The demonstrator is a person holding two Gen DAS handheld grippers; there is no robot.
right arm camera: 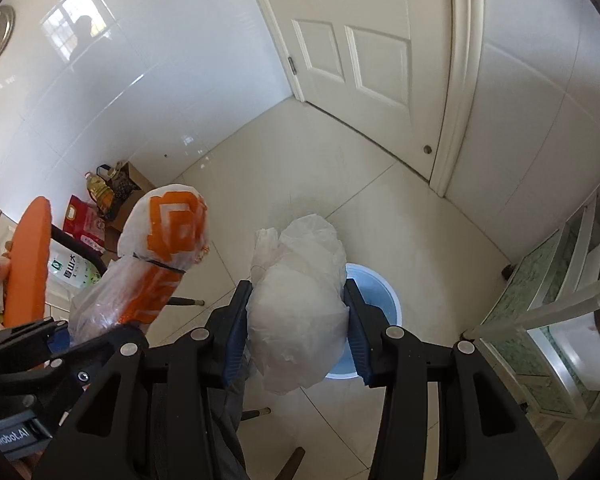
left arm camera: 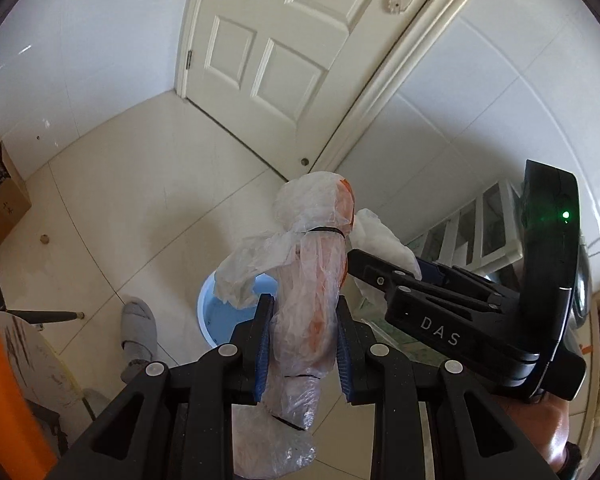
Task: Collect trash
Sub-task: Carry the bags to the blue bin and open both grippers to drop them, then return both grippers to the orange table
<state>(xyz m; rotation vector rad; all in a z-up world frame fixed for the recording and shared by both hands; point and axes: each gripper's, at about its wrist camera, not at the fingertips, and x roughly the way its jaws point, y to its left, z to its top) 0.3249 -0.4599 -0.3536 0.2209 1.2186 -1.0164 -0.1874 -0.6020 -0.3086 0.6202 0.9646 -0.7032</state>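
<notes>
My left gripper (left arm camera: pixel 302 344) is shut on a long bundle of clear and orange-printed plastic wrap (left arm camera: pixel 310 280) tied with black bands. That bundle (right arm camera: pixel 156 264) also shows at the left of the right wrist view. My right gripper (right arm camera: pixel 298 328) is shut on a crumpled white plastic bag (right arm camera: pixel 300 304). Both bundles hang above a light blue bin (right arm camera: pixel 380 296) standing on the tiled floor; in the left wrist view the bin (left arm camera: pixel 220 316) lies just left of the wrap. The right gripper (left arm camera: pixel 356 264) reaches in from the right there, holding the white bag (left arm camera: pixel 380 236).
A white panelled door (right arm camera: pixel 360 40) and its frame stand ahead. A cardboard box (left arm camera: pixel 4 204) with bags sits by the left wall, near an orange chair back (right arm camera: pixel 28 260). A person's slippered foot (left arm camera: pixel 140 328) rests left of the bin. A white shelf unit (right arm camera: pixel 560 300) stands at the right.
</notes>
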